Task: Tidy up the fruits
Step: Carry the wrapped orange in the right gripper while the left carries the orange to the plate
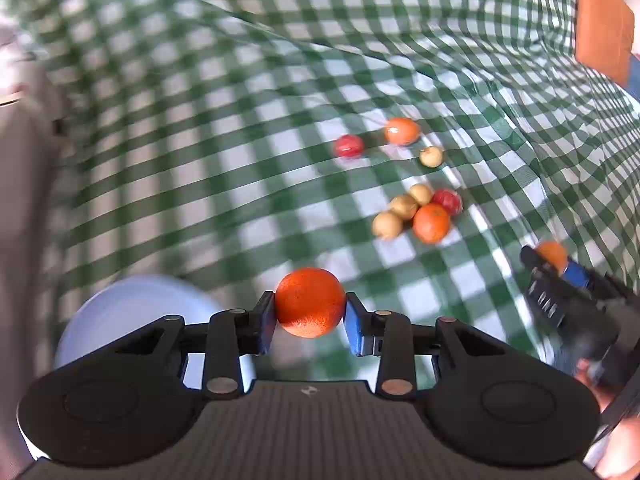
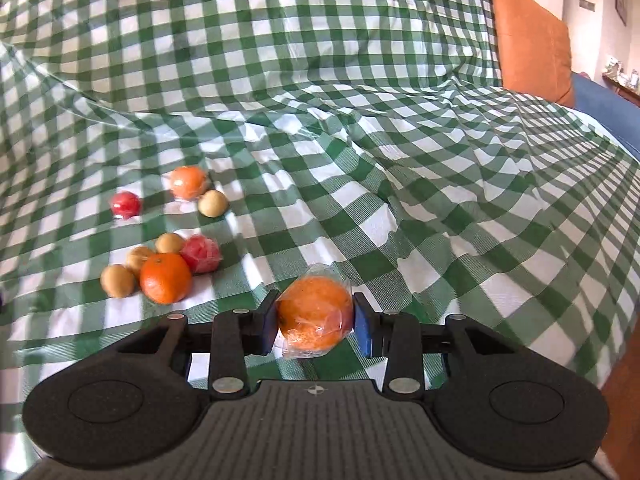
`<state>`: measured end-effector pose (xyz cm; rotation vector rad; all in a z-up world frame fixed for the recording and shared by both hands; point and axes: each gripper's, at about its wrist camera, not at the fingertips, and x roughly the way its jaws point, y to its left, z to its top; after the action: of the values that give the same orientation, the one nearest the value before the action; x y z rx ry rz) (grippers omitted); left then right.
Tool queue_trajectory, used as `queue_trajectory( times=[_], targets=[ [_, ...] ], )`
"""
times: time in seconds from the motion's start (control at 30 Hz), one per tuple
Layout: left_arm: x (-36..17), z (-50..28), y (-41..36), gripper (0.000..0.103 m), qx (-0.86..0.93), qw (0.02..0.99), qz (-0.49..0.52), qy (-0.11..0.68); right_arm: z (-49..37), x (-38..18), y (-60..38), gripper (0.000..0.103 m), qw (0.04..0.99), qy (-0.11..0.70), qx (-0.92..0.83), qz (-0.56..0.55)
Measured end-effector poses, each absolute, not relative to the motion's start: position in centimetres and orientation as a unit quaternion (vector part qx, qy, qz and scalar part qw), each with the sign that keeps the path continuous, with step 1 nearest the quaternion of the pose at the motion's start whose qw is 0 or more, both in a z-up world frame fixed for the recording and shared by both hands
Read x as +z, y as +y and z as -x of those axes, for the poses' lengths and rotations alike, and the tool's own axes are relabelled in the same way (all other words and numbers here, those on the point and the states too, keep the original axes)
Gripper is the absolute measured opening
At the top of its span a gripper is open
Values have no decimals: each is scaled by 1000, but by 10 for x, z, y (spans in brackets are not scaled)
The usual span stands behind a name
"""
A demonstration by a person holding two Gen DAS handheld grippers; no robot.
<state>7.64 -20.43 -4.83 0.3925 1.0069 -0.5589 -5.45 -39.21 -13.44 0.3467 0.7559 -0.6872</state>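
My left gripper (image 1: 310,316) is shut on a bare orange (image 1: 310,302), its blue pads pressing both sides, above the green checked cloth (image 1: 240,120). My right gripper (image 2: 315,320) is shut on an orange wrapped in clear plastic (image 2: 316,312). The left wrist view also shows the right gripper (image 1: 560,280) at the right edge with its orange (image 1: 552,254). On the cloth lies a cluster of another orange (image 2: 166,278), a red fruit (image 2: 201,253) and three small tan fruits (image 2: 117,280). Farther back lie a wrapped orange (image 2: 188,182), a red fruit (image 2: 126,204) and a tan fruit (image 2: 213,203).
A white bowl (image 1: 132,312) sits low on the left in the left wrist view, partly behind the gripper. An orange cushion (image 2: 532,36) stands at the back right, with a blue surface (image 2: 604,108) beside it. The cloth is rumpled into folds behind the fruits.
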Motion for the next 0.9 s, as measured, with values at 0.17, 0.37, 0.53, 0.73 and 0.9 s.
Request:
queue_trajectory(
  times=[0.17,0.37,0.53,0.73,0.9],
  targets=[
    [-4,-34,-123,40,-213,840,-154,476,92,-75,-366,39,878,353,-258,-195],
    [27,11,-49,40,-159,864,-118,463,127,1,-302,39,916,326,-129,-194],
    [38,41,-7,40,-151,875,-80,453,133,41,-244,39,935,311,-23,-171],
    [41,59,16,40,-164,878,-58,445,141,59,-200,39,942,315,14,-112],
    [41,62,18,40,-175,883,-50,433,143,62,-200,39,937,327,-11,-120]
  ],
)
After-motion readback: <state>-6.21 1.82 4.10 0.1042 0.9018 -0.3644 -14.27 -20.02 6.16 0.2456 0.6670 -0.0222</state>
